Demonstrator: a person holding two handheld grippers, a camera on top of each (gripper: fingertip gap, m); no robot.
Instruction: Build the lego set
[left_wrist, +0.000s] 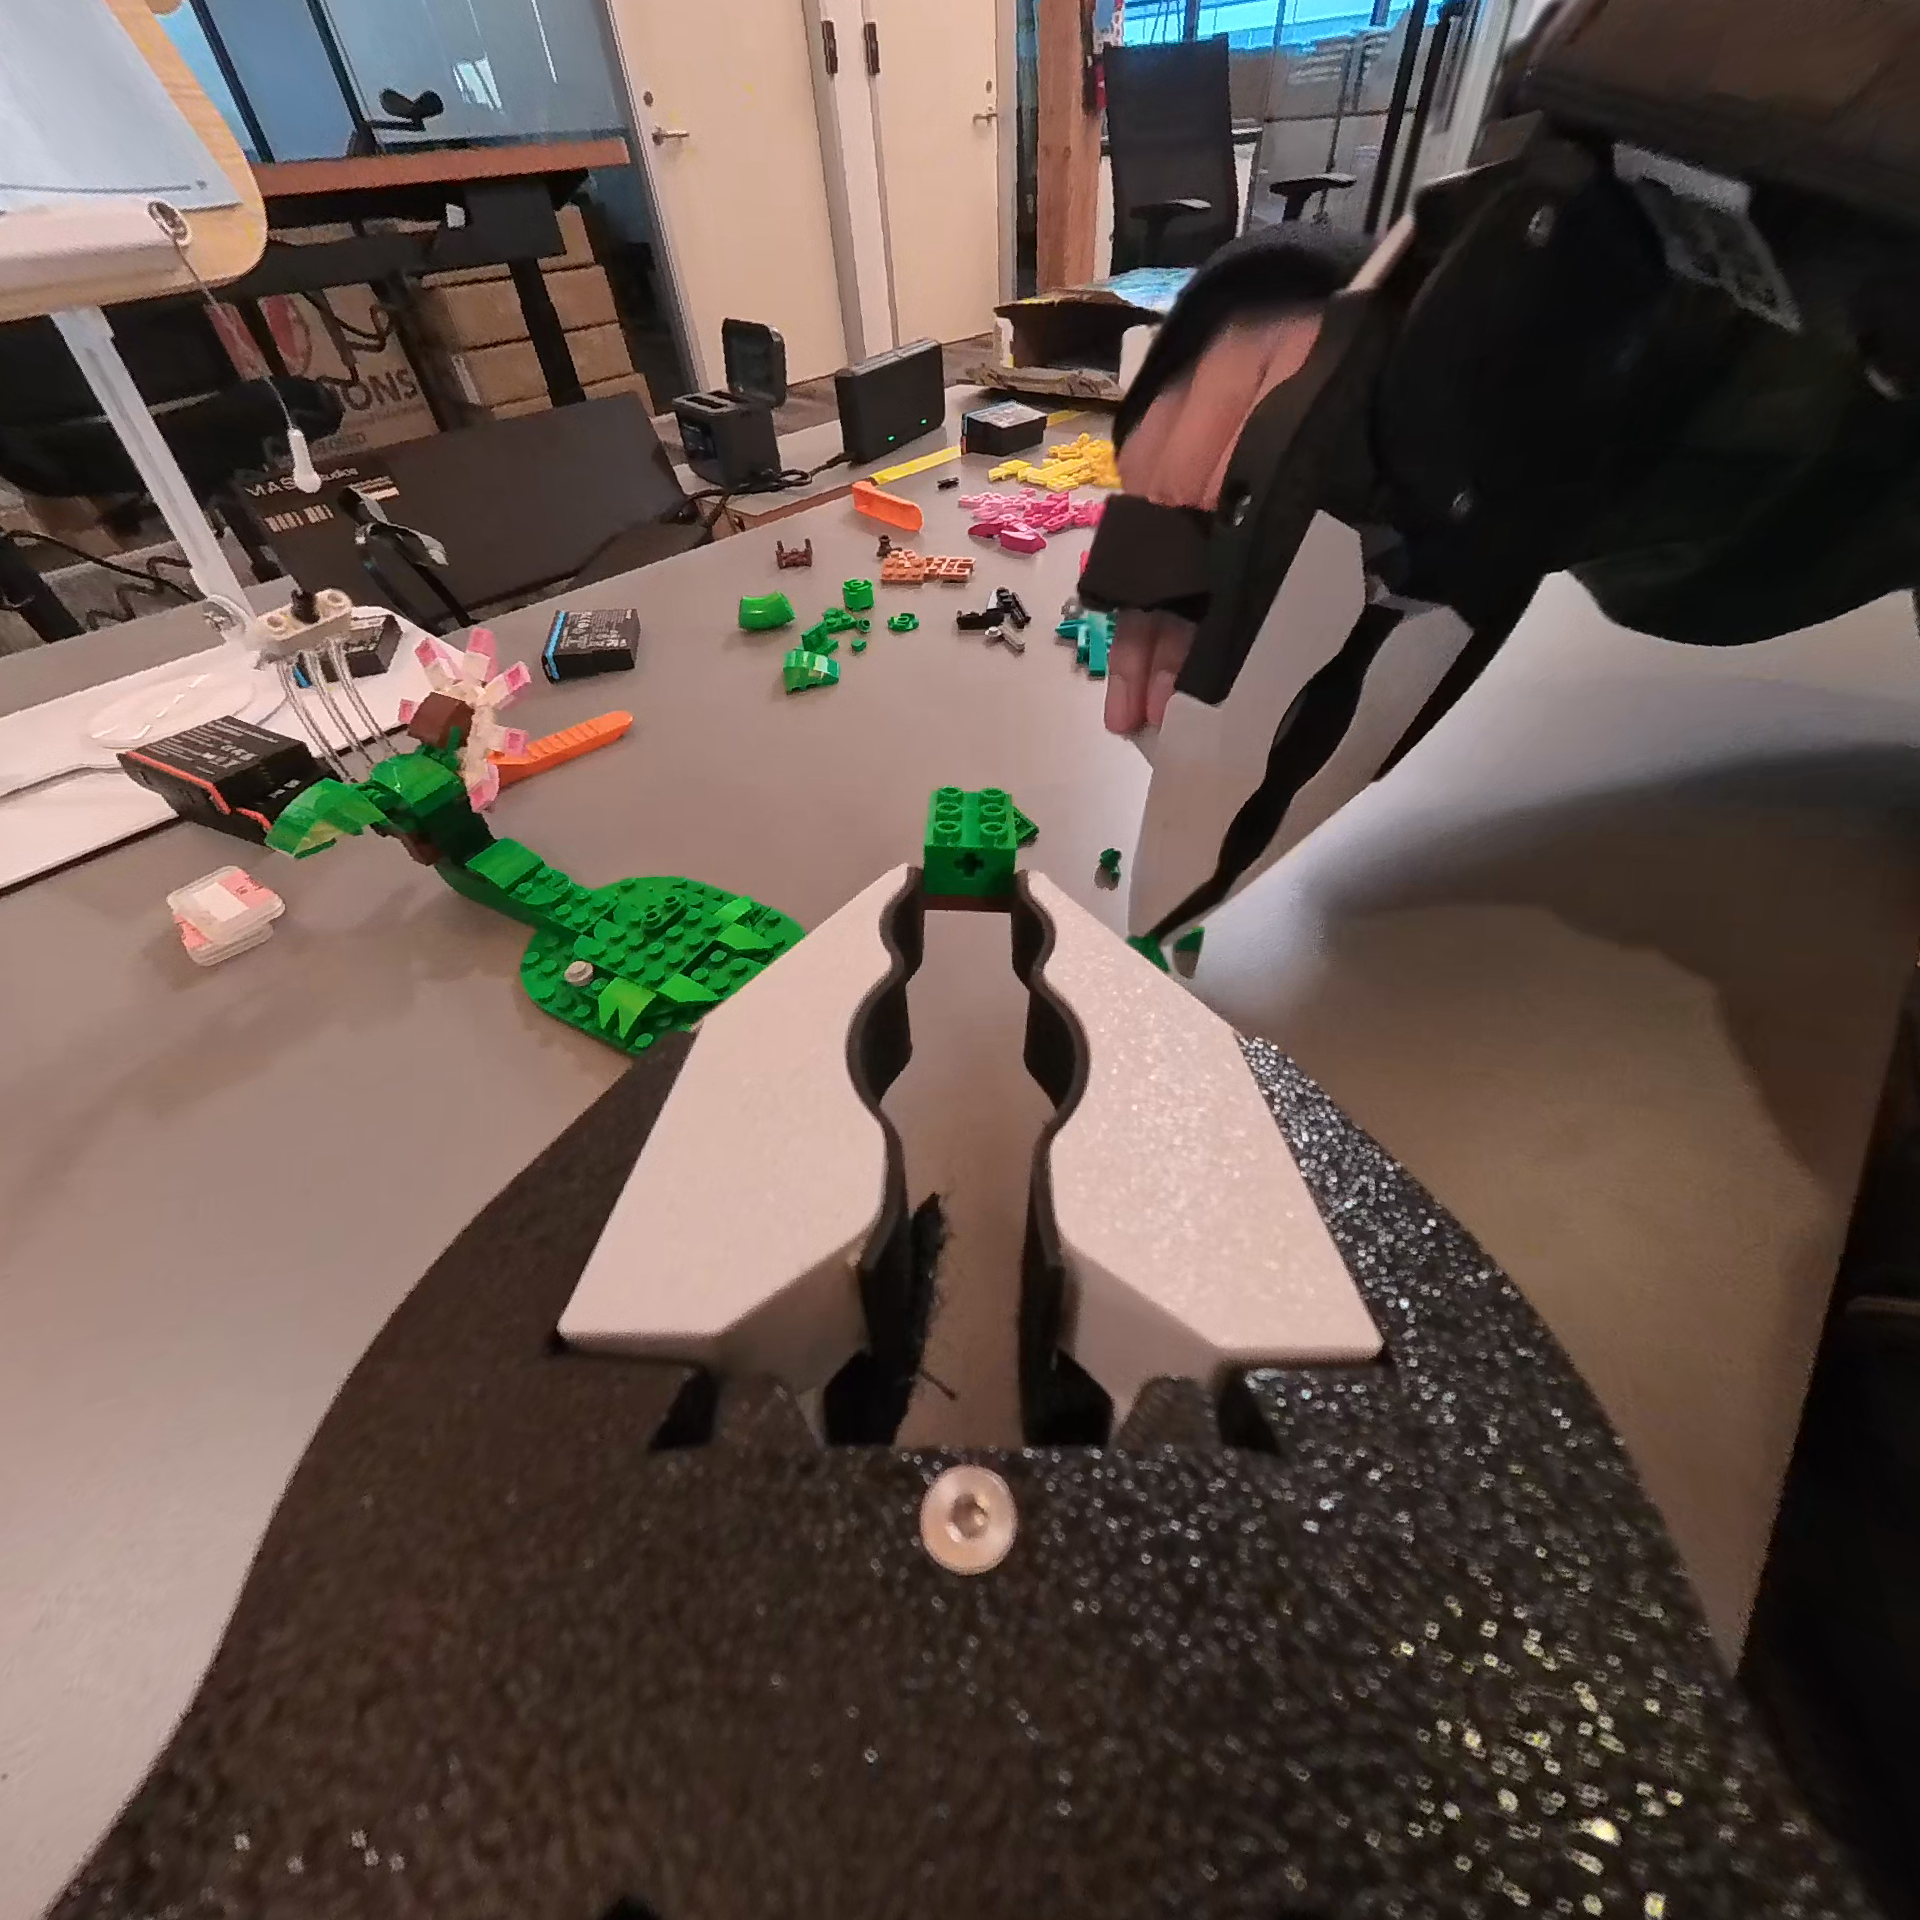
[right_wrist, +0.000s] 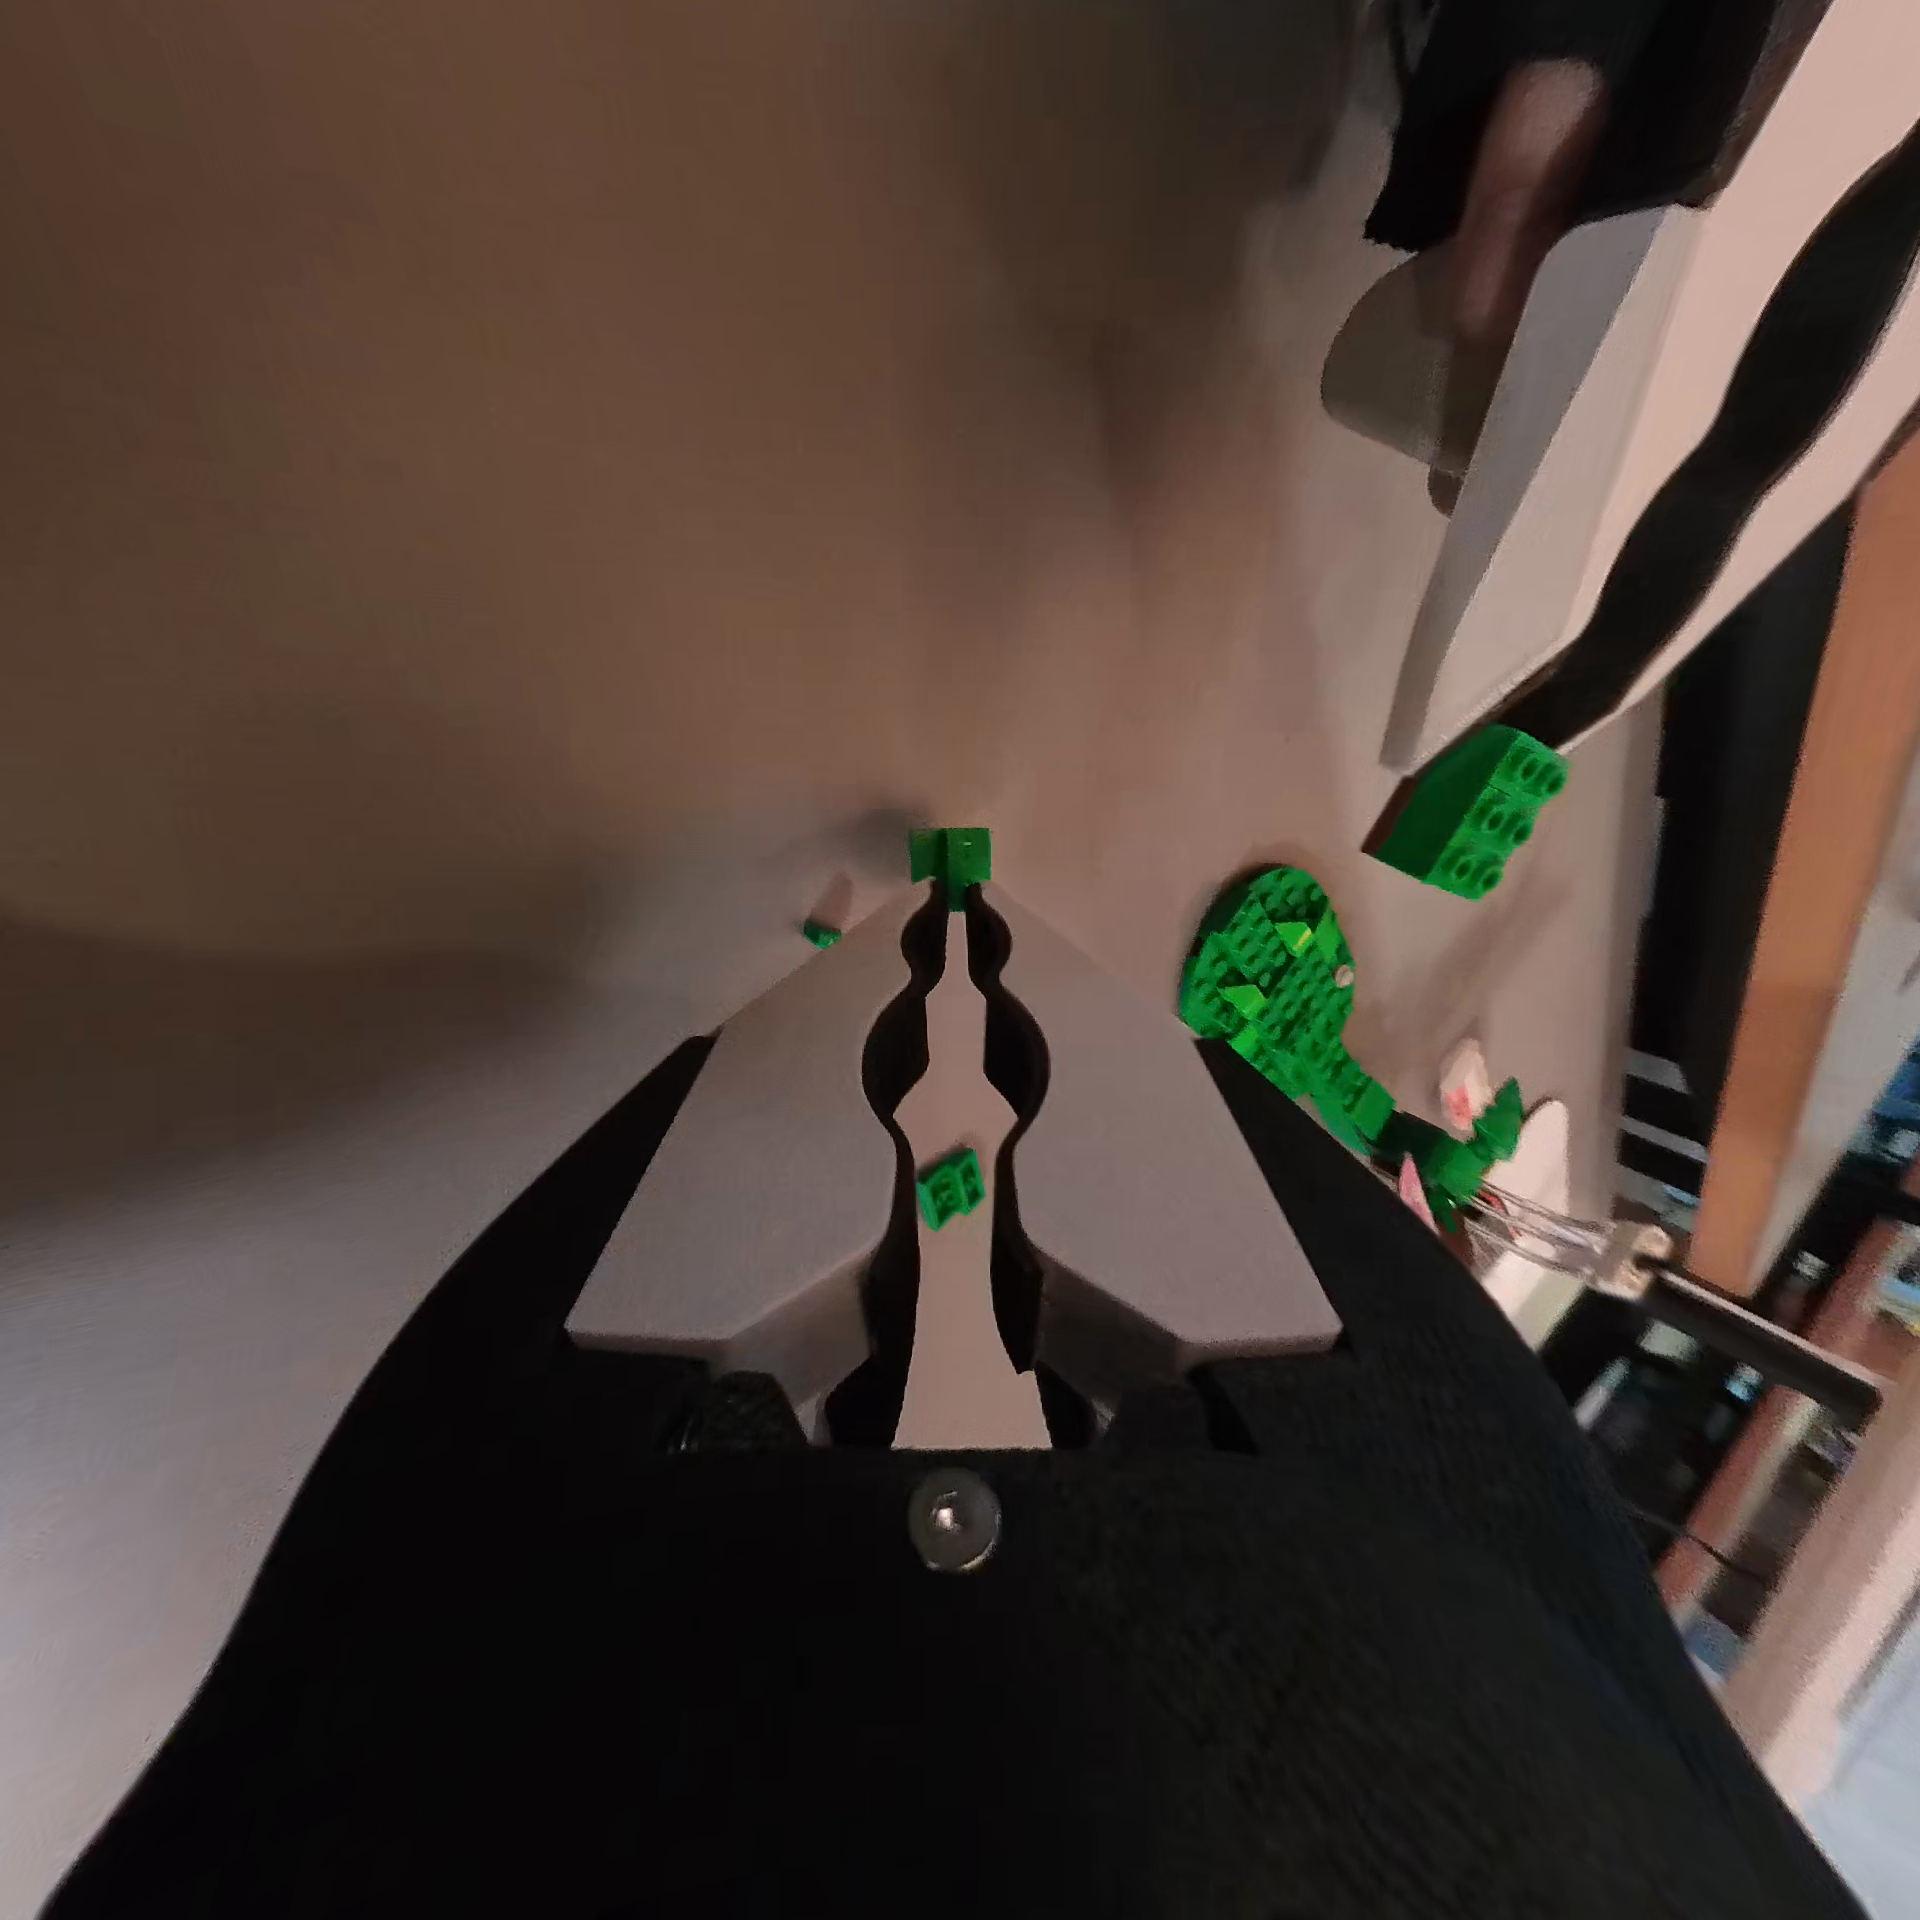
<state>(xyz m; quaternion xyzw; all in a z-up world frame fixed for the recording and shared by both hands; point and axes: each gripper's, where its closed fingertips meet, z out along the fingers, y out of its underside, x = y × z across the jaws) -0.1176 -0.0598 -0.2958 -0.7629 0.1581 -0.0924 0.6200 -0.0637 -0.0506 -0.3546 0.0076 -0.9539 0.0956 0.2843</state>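
My left gripper (left_wrist: 968, 885) is shut on a green stud block with a brown base (left_wrist: 971, 840), held above the grey table. The same block (right_wrist: 1475, 826) shows in the right wrist view, at the tips of the left gripper. My right gripper (right_wrist: 951, 899) points down at the table and is shut on a small green piece (right_wrist: 951, 857). In the left wrist view its tips (left_wrist: 1164, 940) pinch that piece just right of my block. The part-built green plant model (left_wrist: 655, 956) with a pink flower (left_wrist: 473, 707) lies on the table to the left.
A small green plate (right_wrist: 948, 1187) and a tiny green bit (right_wrist: 821, 933) lie on the table under my right gripper. Loose green (left_wrist: 821, 634), pink (left_wrist: 1029, 514) and yellow (left_wrist: 1070, 462) pieces lie at the back. Orange separators (left_wrist: 566, 743), black batteries (left_wrist: 590, 644) and a lamp base (left_wrist: 156, 717) stand to the left. To the small green plate (right_wrist: 948, 1187): right tips about 8 cm, left tips about 12 cm.
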